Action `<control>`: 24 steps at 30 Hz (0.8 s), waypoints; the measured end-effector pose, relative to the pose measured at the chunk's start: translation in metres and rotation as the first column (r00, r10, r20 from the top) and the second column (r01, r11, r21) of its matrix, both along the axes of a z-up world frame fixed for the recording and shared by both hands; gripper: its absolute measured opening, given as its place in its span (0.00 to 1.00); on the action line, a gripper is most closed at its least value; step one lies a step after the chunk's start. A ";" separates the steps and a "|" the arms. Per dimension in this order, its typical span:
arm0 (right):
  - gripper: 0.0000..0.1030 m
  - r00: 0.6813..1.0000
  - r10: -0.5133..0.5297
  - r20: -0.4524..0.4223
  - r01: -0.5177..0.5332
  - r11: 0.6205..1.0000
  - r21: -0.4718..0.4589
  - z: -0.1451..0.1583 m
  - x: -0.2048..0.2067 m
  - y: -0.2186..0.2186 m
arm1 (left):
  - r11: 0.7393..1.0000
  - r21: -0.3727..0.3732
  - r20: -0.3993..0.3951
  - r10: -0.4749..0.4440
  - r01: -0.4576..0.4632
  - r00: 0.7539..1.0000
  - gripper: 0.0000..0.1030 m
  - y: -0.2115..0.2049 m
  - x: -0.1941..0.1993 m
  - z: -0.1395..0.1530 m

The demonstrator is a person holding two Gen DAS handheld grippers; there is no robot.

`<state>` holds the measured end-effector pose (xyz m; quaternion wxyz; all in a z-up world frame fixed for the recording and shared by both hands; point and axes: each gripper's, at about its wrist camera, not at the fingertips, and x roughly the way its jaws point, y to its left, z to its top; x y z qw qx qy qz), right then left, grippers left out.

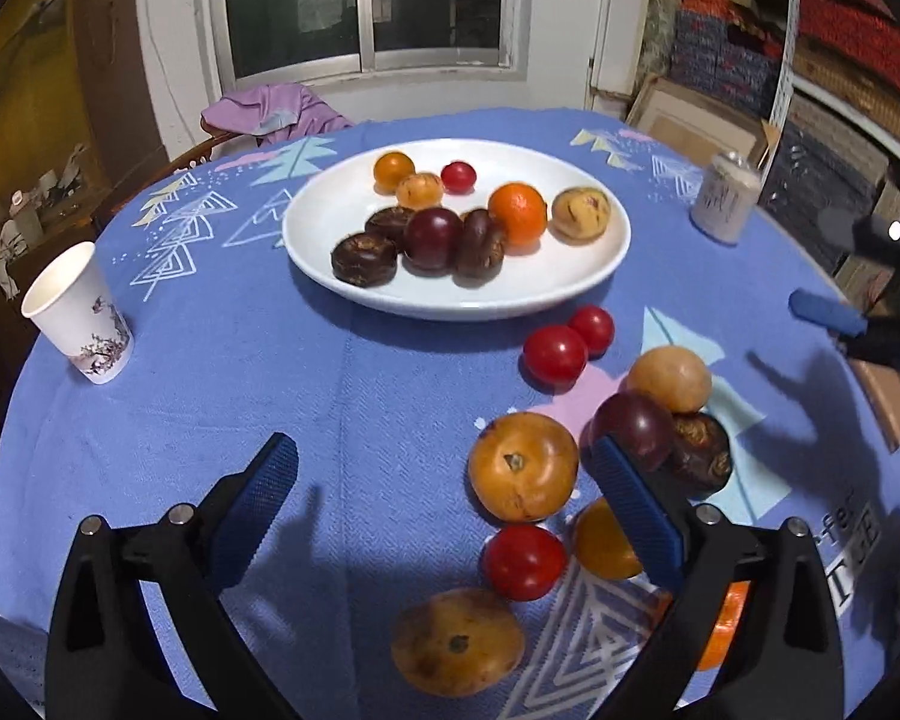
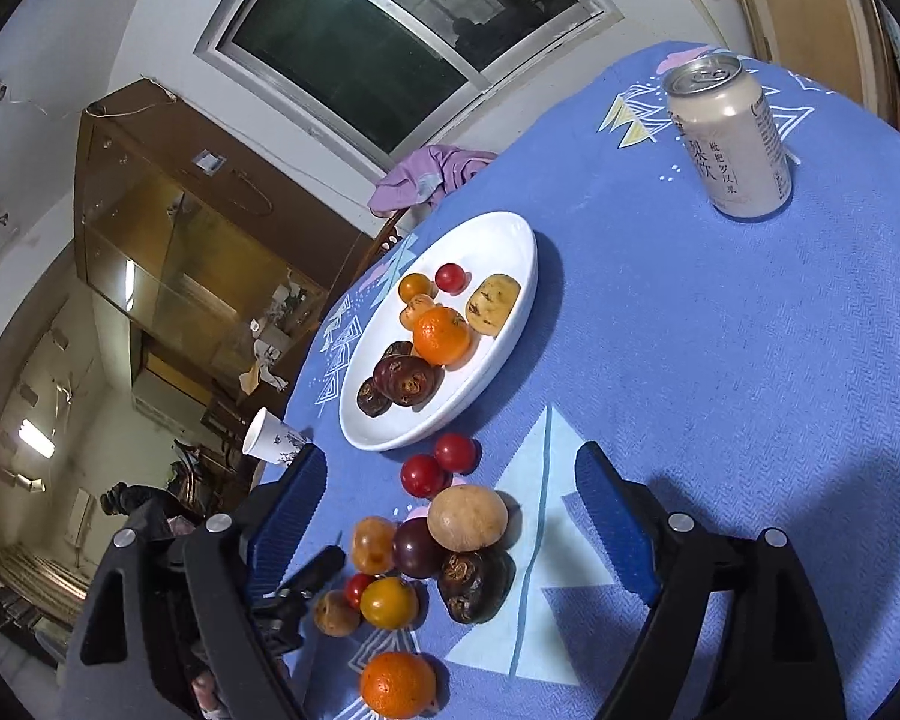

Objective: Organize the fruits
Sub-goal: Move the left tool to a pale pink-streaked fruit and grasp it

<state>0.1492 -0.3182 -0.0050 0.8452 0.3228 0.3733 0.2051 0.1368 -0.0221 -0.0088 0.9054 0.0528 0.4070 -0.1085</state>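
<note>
We hold both the left gripper (image 1: 444, 498) and the right gripper (image 2: 450, 516) wide and empty above the loose fruit (image 1: 522, 467) on the tablecloth (image 1: 330, 396), since the plate (image 1: 570, 288) beyond gathers the sorted pieces.

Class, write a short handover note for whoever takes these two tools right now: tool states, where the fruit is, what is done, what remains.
Left tool: open, holding nothing, over the cloth beside the loose fruit.
Right tool: open, holding nothing, above the same pile.
Plate: nine fruits in it, including an orange.
Left to do: about ten loose fruits on the tablecloth, such as two tomatoes near the plate. Cup and can stand aside.
</note>
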 end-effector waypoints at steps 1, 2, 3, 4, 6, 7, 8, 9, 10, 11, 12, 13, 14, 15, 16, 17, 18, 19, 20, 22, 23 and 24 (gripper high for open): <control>0.85 1.000 0.006 -0.002 -0.006 1.000 -0.001 0.000 0.000 0.001 | 1.000 0.008 -0.014 -0.002 0.002 1.000 0.94 -0.002 0.002 -0.005; 0.85 1.000 0.013 -0.004 -0.013 1.000 -0.007 0.000 0.000 0.004 | 1.000 0.020 -0.021 -0.001 0.001 1.000 0.94 -0.003 0.005 -0.008; 0.85 1.000 0.018 -0.006 -0.018 1.000 -0.015 -0.001 0.000 0.006 | 0.999 0.041 -0.023 0.004 -0.003 1.000 0.96 -0.004 0.007 -0.011; 0.85 1.000 0.022 -0.007 -0.022 0.999 -0.023 -0.001 0.001 0.008 | 0.999 0.047 -0.015 0.002 -0.002 1.000 0.96 -0.004 0.008 -0.011; 0.85 0.999 0.034 -0.009 -0.034 0.999 -0.019 0.000 0.002 0.011 | 0.999 0.047 -0.002 0.009 -0.009 1.000 0.96 0.000 0.010 -0.009; 0.85 0.999 0.045 -0.011 -0.045 0.999 -0.009 -0.001 0.002 0.013 | 0.999 0.040 0.001 0.022 -0.022 1.000 0.96 0.005 0.011 -0.007; 0.85 0.999 0.047 -0.014 -0.047 0.999 -0.006 -0.002 0.002 0.013 | 0.999 0.031 0.000 0.036 -0.036 0.999 0.96 0.009 0.013 -0.006; 0.85 0.999 0.045 -0.018 -0.045 0.999 -0.009 -0.003 0.002 0.013 | 0.999 0.020 -0.001 0.048 -0.048 0.999 0.96 0.015 0.015 -0.004; 0.85 0.999 0.044 -0.018 -0.044 0.999 -0.010 -0.003 0.002 0.013 | 0.998 0.010 -0.001 0.061 -0.061 0.998 0.96 0.021 0.017 -0.003; 0.85 0.999 0.043 -0.018 -0.043 0.999 -0.007 -0.004 0.002 0.012 | 0.996 0.004 0.003 0.087 -0.087 0.996 0.96 0.029 0.019 -0.001; 0.85 0.999 0.040 -0.020 -0.041 0.999 -0.006 -0.003 0.003 0.012 | 0.993 0.004 0.009 0.121 -0.121 0.993 0.96 0.036 0.021 0.001; 0.85 0.999 0.037 -0.023 -0.037 0.999 -0.008 -0.004 0.003 0.012 | 0.988 0.006 0.012 0.156 -0.156 0.988 0.96 0.045 0.023 0.002; 0.85 0.999 0.034 -0.026 -0.034 0.999 -0.011 -0.004 0.003 0.011 | 0.981 0.007 0.007 0.192 -0.192 0.981 0.96 0.055 0.025 0.002; 0.85 0.999 0.032 -0.028 -0.032 0.999 -0.010 -0.005 0.003 0.011 | 0.976 0.007 -0.005 0.218 -0.218 0.976 0.96 0.063 0.028 0.000; 0.85 0.999 0.031 -0.032 -0.031 0.999 -0.009 -0.005 0.004 0.012 | 0.970 0.006 -0.019 0.243 -0.243 0.970 0.96 0.071 0.030 -0.002; 0.85 0.999 0.033 -0.036 -0.034 0.999 -0.004 -0.005 0.003 0.012 | 0.961 0.001 -0.042 0.276 -0.276 0.960 0.96 0.080 0.032 -0.006; 0.85 0.999 0.041 -0.033 -0.041 0.999 0.005 -0.004 0.002 0.012 | 0.955 -0.012 -0.061 0.294 -0.295 0.954 0.96 0.086 0.034 -0.008; 0.85 0.999 0.048 -0.024 -0.048 0.999 0.004 -0.003 0.002 0.014 | 0.953 -0.031 -0.073 0.300 -0.303 0.951 0.96 0.090 0.035 -0.009; 0.85 0.999 0.049 -0.014 -0.049 0.999 -0.005 -0.001 0.001 0.014 | 0.954 -0.056 -0.071 0.290 -0.294 0.954 0.96 0.092 0.034 -0.006; 0.85 0.999 0.043 -0.003 -0.043 0.999 -0.016 0.001 0.000 0.013 | 0.960 -0.079 -0.057 0.265 -0.269 0.962 0.96 0.090 0.032 -0.002; 0.85 0.999 0.040 -0.003 -0.040 0.999 -0.010 0.001 0.000 0.012 | 0.963 -0.079 -0.049 0.256 -0.259 0.965 0.96 0.087 0.031 0.000; 0.85 0.999 0.039 -0.004 -0.039 0.999 -0.004 0.000 0.000 0.011 | 0.966 -0.084 -0.040 0.240 -0.243 0.970 0.96 0.084 0.029 0.002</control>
